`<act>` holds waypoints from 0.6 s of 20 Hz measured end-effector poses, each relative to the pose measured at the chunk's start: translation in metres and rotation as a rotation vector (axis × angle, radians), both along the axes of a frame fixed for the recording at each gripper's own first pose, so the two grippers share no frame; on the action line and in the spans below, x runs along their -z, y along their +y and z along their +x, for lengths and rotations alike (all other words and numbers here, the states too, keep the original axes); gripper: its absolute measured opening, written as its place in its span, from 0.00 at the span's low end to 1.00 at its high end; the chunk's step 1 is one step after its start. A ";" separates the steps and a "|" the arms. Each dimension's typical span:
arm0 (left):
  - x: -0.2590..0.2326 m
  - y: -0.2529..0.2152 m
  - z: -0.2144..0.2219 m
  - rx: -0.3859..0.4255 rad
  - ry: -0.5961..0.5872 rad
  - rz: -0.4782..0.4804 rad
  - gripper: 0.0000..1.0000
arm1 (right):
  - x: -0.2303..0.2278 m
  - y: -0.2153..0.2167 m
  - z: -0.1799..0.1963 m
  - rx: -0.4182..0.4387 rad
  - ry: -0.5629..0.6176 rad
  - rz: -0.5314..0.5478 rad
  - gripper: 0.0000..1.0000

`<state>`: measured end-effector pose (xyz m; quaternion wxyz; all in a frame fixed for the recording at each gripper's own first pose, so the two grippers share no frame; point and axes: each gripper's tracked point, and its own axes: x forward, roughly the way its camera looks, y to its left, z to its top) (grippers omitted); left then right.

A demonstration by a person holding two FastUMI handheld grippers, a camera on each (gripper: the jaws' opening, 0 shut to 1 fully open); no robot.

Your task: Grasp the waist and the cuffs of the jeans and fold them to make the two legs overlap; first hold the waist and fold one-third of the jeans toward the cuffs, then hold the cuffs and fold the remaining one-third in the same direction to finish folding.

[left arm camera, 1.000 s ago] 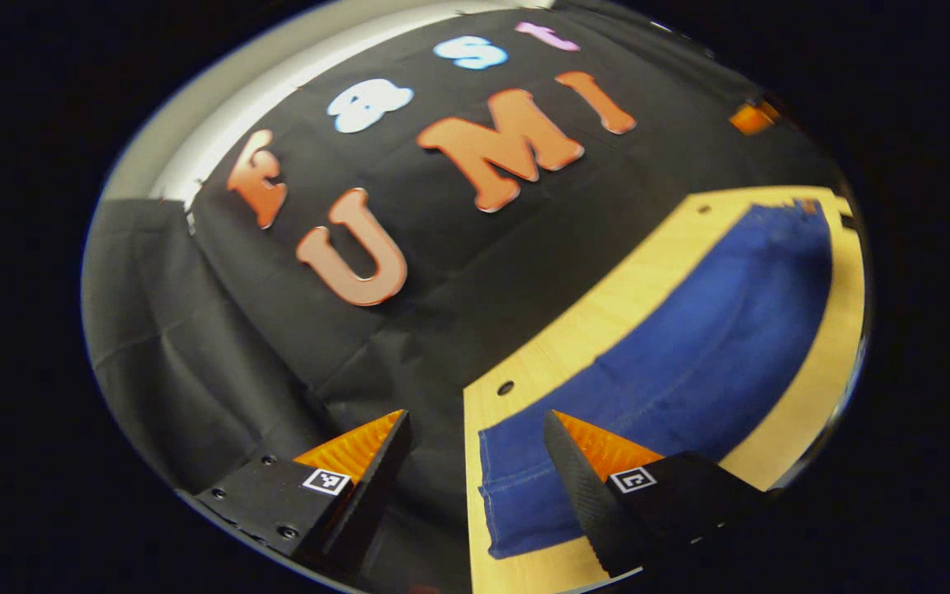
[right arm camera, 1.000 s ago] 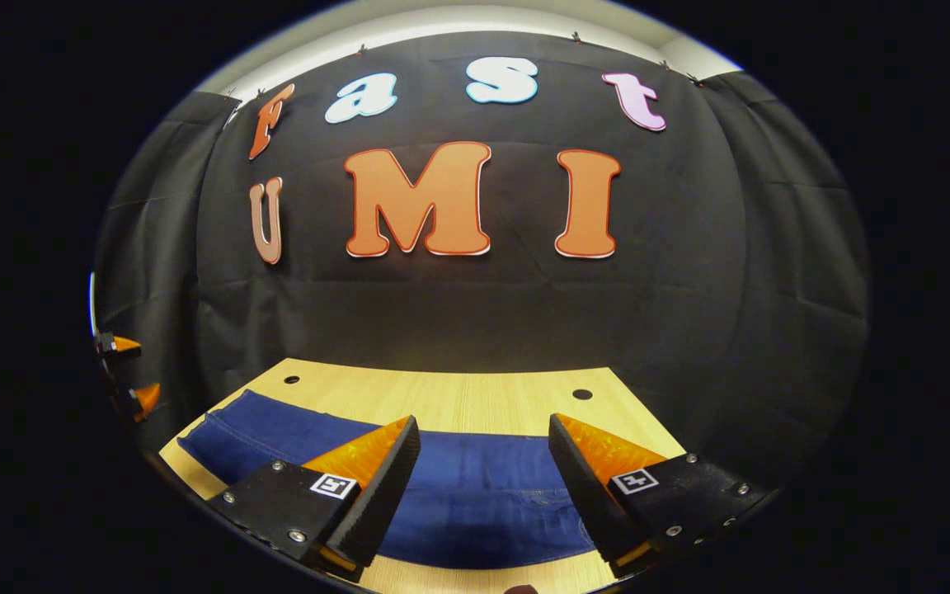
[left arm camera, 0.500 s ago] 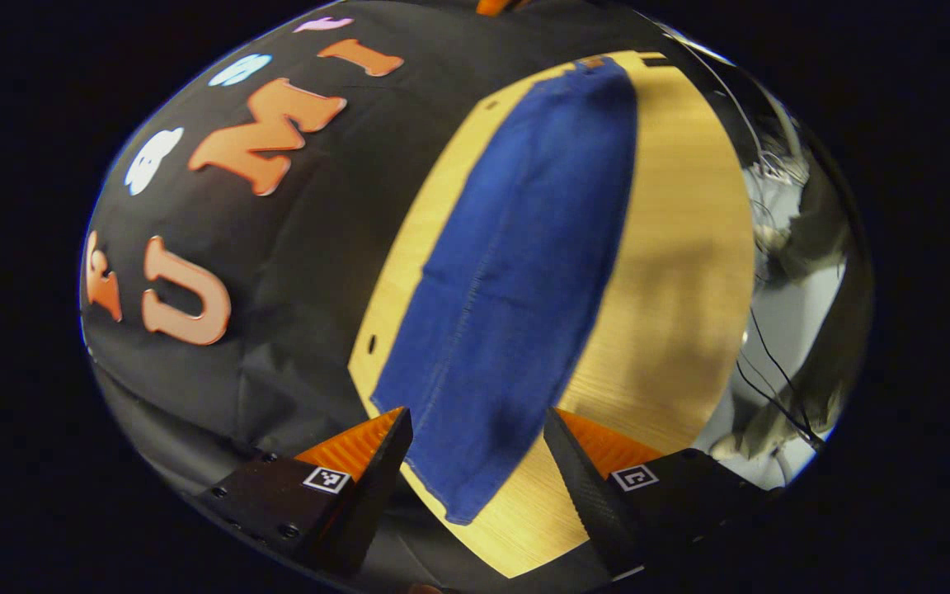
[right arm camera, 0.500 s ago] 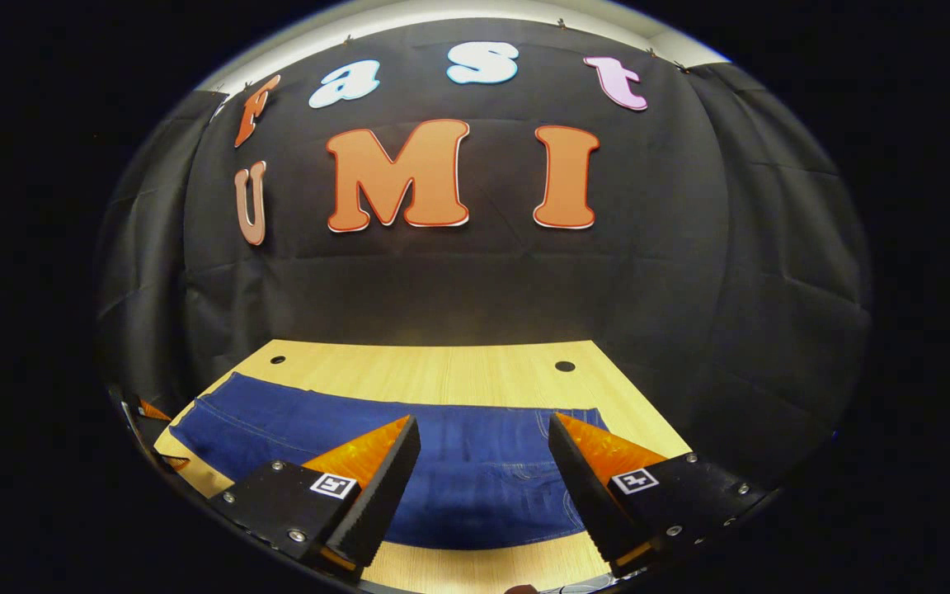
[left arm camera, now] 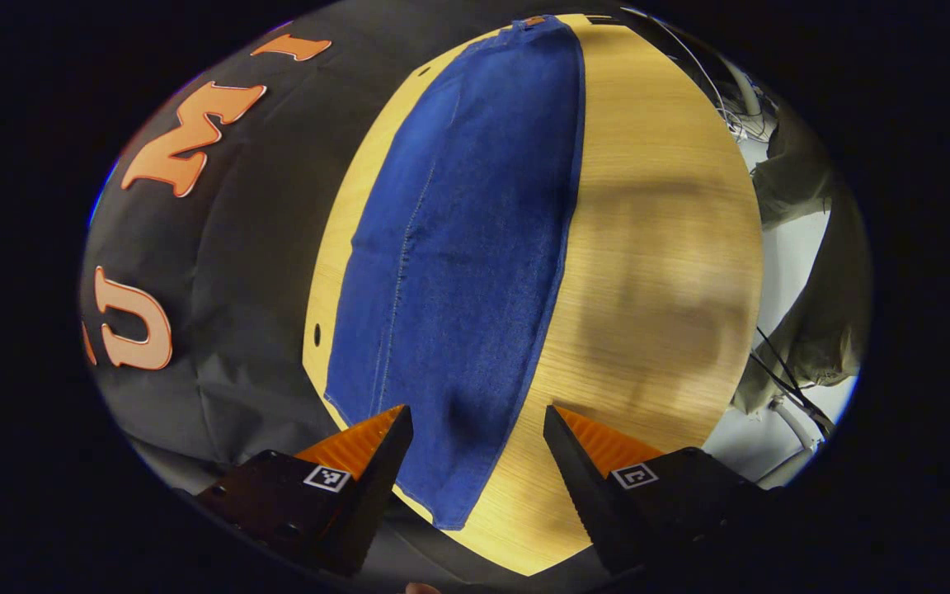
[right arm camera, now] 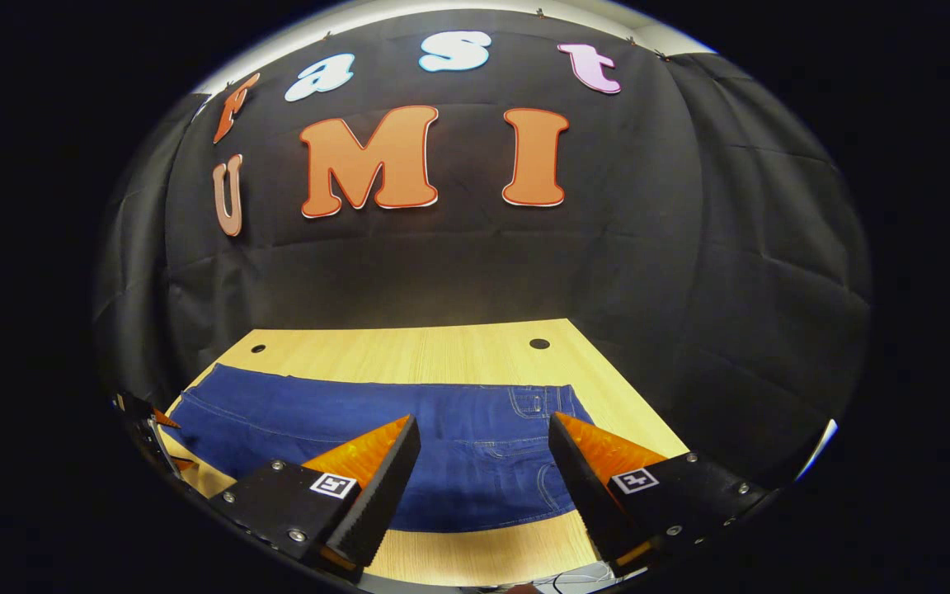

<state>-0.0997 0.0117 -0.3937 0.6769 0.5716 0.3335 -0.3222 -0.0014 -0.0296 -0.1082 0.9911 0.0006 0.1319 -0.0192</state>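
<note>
Both claws wide, empty. Left claw hovers over cuff end of jeans, long axis running straight away from it toward far waist. Right claw sits over waist end, pockets btwn its fingers. Jeans flat on tabletop, lengthwise btwn the two; each claw nearest its own end.

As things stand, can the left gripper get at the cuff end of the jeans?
Probably yes: the left gripper is open, the jeans cuff lies flat between its fingers on the table, nothing between.
</note>
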 end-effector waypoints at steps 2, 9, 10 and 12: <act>0.002 -0.003 0.001 0.015 0.008 0.017 0.98 | 0.000 -0.001 0.000 0.003 0.004 0.000 0.97; 0.009 -0.001 0.016 0.016 0.027 0.042 0.98 | 0.002 -0.001 0.004 0.002 0.012 0.000 0.96; 0.009 -0.002 0.021 0.016 0.022 0.046 0.98 | 0.001 0.000 0.006 0.001 0.012 0.001 0.96; 0.011 -0.002 0.030 0.015 0.014 0.054 0.98 | 0.001 0.001 0.007 -0.001 0.011 -0.001 0.97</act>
